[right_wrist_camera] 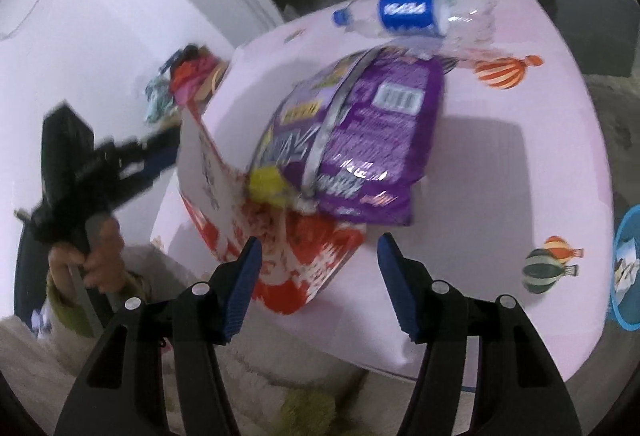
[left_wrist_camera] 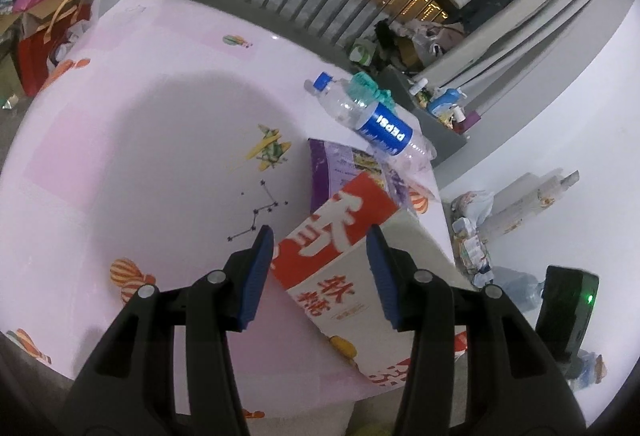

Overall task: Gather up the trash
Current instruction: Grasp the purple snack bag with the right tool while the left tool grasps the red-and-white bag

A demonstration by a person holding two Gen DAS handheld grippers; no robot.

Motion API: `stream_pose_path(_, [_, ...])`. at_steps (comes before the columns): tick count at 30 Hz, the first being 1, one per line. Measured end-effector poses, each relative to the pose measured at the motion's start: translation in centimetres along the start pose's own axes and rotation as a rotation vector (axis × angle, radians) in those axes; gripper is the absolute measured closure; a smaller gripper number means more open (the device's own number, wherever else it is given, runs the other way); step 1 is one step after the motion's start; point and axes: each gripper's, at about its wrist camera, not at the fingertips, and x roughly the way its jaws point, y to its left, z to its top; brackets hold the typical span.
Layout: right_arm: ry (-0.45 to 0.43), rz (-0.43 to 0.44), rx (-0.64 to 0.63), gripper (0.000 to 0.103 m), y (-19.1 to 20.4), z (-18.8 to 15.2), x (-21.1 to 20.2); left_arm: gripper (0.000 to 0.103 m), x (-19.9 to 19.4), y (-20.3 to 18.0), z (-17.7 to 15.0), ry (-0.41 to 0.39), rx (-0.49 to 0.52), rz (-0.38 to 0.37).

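A red-and-white candy box stands tilted up at the near edge of the pink table. My left gripper is shut on it, a blue pad on each side. In the right wrist view the left gripper holds the box's raised white panel from the left. A purple snack bag lies partly on the box. Behind the bag lies a crushed Pepsi bottle, blurred in the right view as the bottle. My right gripper is open just in front of the box's red corner, its pads not pressing on anything.
A teal crumpled thing lies behind the bottle. A blue basket sits off the table's right edge. A grey shelf with small bottles, paper rolls and a red bag stand around the table. A person's hand grips the left tool.
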Motion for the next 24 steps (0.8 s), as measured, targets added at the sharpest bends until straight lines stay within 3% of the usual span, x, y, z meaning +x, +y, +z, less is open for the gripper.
stream_pose_path(6, [-0.061, -0.048, 0.106, 0.043, -2.6, 1.5, -0.8, 0.058, 0.9, 0.3, -1.1, 0.031, -0.006, 0.006])
stream_pose_path(9, [-0.066, -0.055, 0.139, 0.035, -3.5, 2.6, 0.1, 0.058, 1.3, 0.5, -1.7, 0.054, -0.009, 0.007])
stream_pose_path(11, [-0.066, -0.062, 0.157, 0.035, -3.9, 3.1, 0.8, 0.058, 1.6, 0.4, -2.0, 0.068, -0.007, 0.005])
stream_pose_path(19, [-0.028, 0.047, 0.288, 0.035, -6.3, 4.4, 4.3, 0.058, 1.9, 0.4, -2.4, 0.085, -0.003, 0.002])
stream_pose_path(24, [-0.032, 0.096, 0.296, 0.062, -6.2, 4.3, 4.4, 0.058, 2.0, 0.8, -2.4, 0.089, -0.014, 0.002])
